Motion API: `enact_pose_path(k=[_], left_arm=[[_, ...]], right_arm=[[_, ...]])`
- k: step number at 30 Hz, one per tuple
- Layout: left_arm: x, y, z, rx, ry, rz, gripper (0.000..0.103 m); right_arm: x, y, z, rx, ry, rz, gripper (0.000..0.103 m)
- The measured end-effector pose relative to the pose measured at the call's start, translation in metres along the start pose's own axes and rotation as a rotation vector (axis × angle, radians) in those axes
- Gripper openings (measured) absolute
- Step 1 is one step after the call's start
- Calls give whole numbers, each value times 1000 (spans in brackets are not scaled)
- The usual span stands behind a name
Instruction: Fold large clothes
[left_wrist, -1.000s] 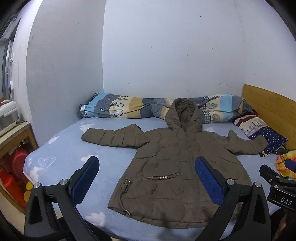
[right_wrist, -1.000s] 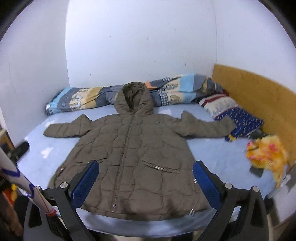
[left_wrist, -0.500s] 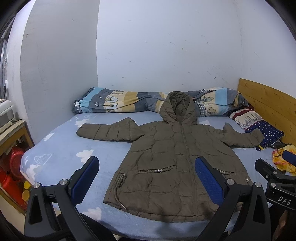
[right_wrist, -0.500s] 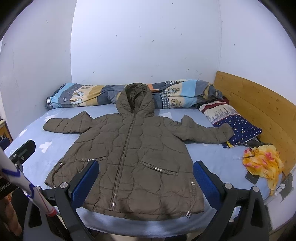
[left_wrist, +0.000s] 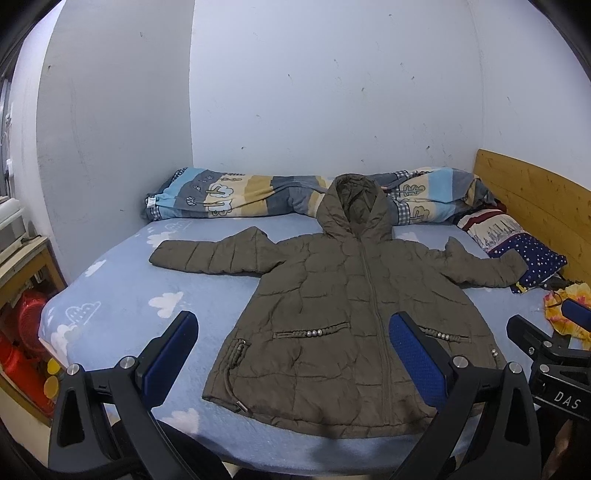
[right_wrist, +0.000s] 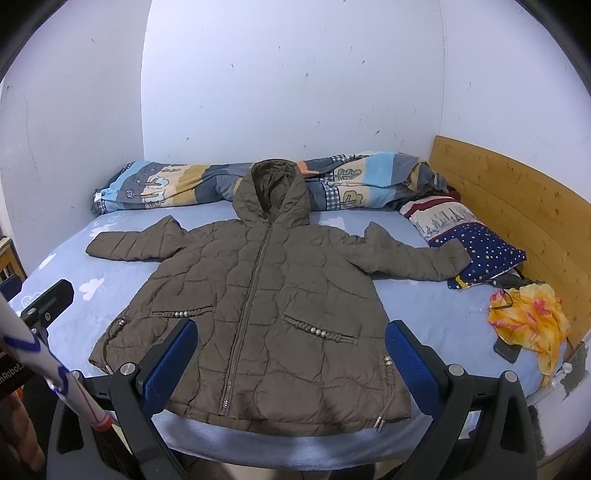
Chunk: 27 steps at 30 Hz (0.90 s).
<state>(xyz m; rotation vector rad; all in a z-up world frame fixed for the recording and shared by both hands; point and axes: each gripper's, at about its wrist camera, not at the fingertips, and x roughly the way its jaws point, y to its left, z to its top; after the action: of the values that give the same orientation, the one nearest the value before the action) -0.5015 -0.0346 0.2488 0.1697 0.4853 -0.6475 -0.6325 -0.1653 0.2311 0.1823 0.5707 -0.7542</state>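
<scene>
An olive-brown quilted hooded jacket (left_wrist: 347, 306) (right_wrist: 258, 295) lies flat, front up and zipped, on the blue cloud-print bed (left_wrist: 122, 302) (right_wrist: 436, 310). Both sleeves are spread sideways and the hood points to the far wall. My left gripper (left_wrist: 291, 354) hovers open in front of the bed's near edge, over the jacket's lower left hem, holding nothing. My right gripper (right_wrist: 291, 354) is open too, above the middle of the hem, with nothing between its blue pads. The right gripper's body (left_wrist: 546, 354) shows at the right edge of the left wrist view.
A rolled striped quilt (right_wrist: 221, 184) lies along the far wall. A star-print pillow (right_wrist: 476, 247), a yellow floral cloth (right_wrist: 528, 317) and a dark phone (right_wrist: 506, 349) sit by the wooden headboard (right_wrist: 517, 206). A wooden shelf with red items (left_wrist: 26, 325) stands left of the bed.
Both grippers have pulled back and risen a little, so the jacket looks smaller and farther. The jacket itself has not moved, and both grippers stay open.
</scene>
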Motion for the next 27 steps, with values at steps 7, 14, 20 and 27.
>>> enact_pose_path(k=[7, 14, 20, 27], left_arm=[[1, -5, -1, 1, 1, 5, 103], [2, -7, -2, 3, 0, 7, 103], [0, -9, -4, 11, -6, 10, 103], [-4, -10, -7, 23, -8, 4, 103]], right_arm=[[1, -1, -1, 3, 7, 7, 103], [0, 0, -4, 3, 8, 14, 103], [-1, 0, -4, 6, 3, 15, 103], [-5, -3, -8, 17, -1, 22, 103]])
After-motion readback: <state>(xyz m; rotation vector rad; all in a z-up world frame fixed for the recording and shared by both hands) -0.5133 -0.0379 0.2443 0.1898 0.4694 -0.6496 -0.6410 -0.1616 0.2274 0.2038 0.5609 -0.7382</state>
